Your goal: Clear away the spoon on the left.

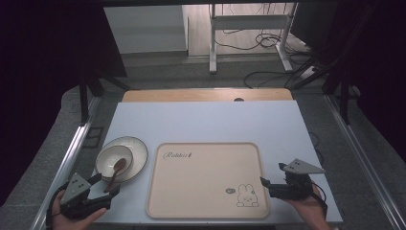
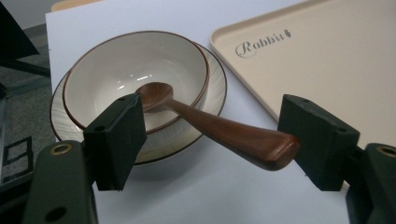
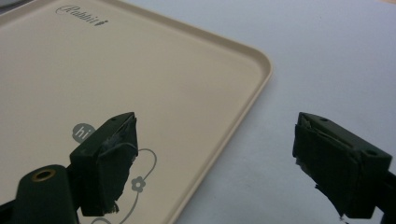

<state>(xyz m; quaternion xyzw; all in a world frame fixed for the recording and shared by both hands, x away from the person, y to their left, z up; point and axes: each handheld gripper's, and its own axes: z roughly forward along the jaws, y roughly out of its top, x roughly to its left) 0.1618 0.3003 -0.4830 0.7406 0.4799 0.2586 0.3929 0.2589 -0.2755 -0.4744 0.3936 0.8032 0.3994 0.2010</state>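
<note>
A brown wooden spoon (image 1: 116, 170) lies with its head in a cream bowl (image 1: 107, 158) that sits on a ribbed plate (image 1: 137, 149) at the table's left. Its handle (image 2: 233, 137) juts over the rim toward me. My left gripper (image 1: 106, 184) is open, one jaw on either side of the handle's end (image 2: 212, 126), and neither jaw is pressing on it. A beige tray (image 1: 201, 177) with a rabbit drawing lies in the middle. My right gripper (image 1: 272, 174) hangs open and empty over the tray's right edge (image 3: 215, 122).
The white table (image 1: 206, 122) has bare room behind and to the right of the tray. A wooden strip (image 1: 206, 95) runs along its far edge. Beyond it are a metal frame's legs (image 1: 213, 48) and floor cables. Rails flank both sides.
</note>
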